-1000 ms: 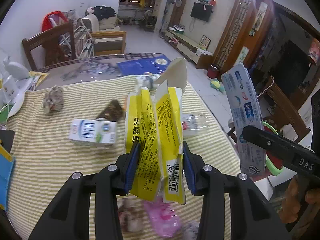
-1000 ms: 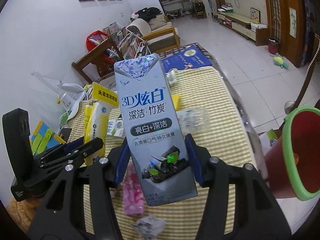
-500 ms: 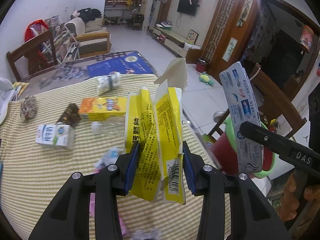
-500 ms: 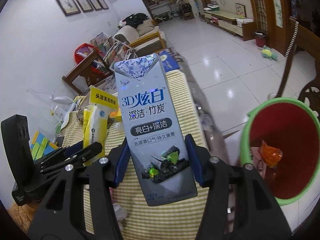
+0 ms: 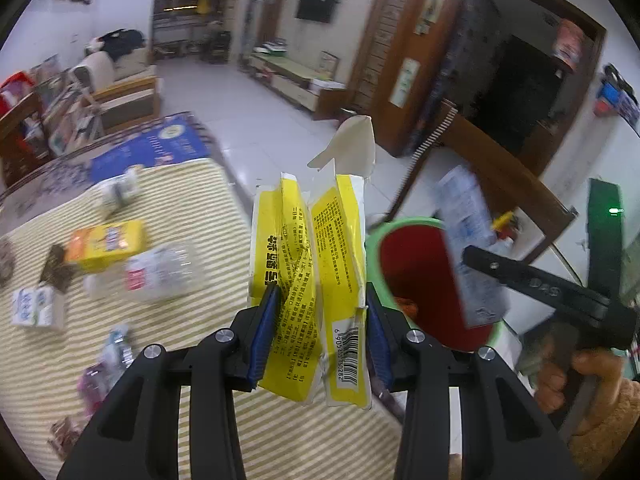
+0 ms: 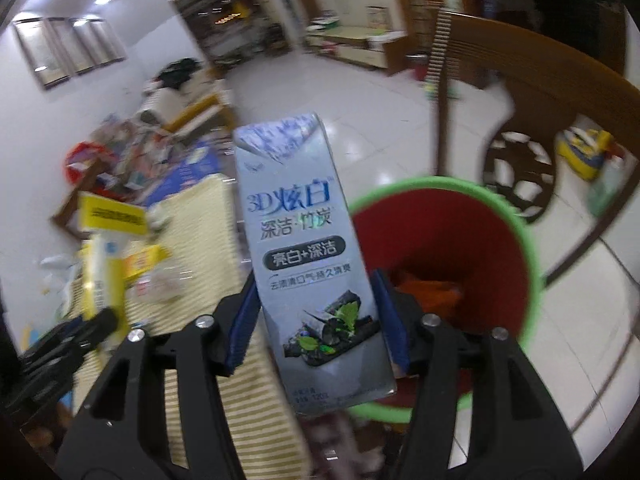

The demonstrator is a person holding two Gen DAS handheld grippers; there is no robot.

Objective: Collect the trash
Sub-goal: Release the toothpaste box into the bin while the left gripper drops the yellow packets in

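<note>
Two handheld grippers hover at the edge of a table [image 5: 192, 184] covered in a yellow-striped cloth, beside a red bin with a green rim [image 6: 516, 224] standing on the floor.

The left gripper [image 5: 318, 326] is clamped on a crumpled yellow packet [image 5: 312, 264], its blue pads pressing the lower half. The packet looks light, thin and floppy, so a low pinch suits it.

The right gripper [image 6: 316, 320] has just been widening its jaws around a grey toothpaste box [image 6: 308, 248]. The box is between the pads with a visible gap on each side, hanging tilted over the bin's mouth. It looks like light, stiff cardboard, likely to slide free easily.

Orange scraps [image 6: 432, 292] already lie in the bin. On the table remain a clear plastic bottle [image 5: 160, 272], a yellow-orange box [image 5: 106, 244], a small white carton [image 5: 34, 310] and wrappers. A dark wooden chair [image 6: 560, 96] stands just behind the bin, crowding it.
</note>
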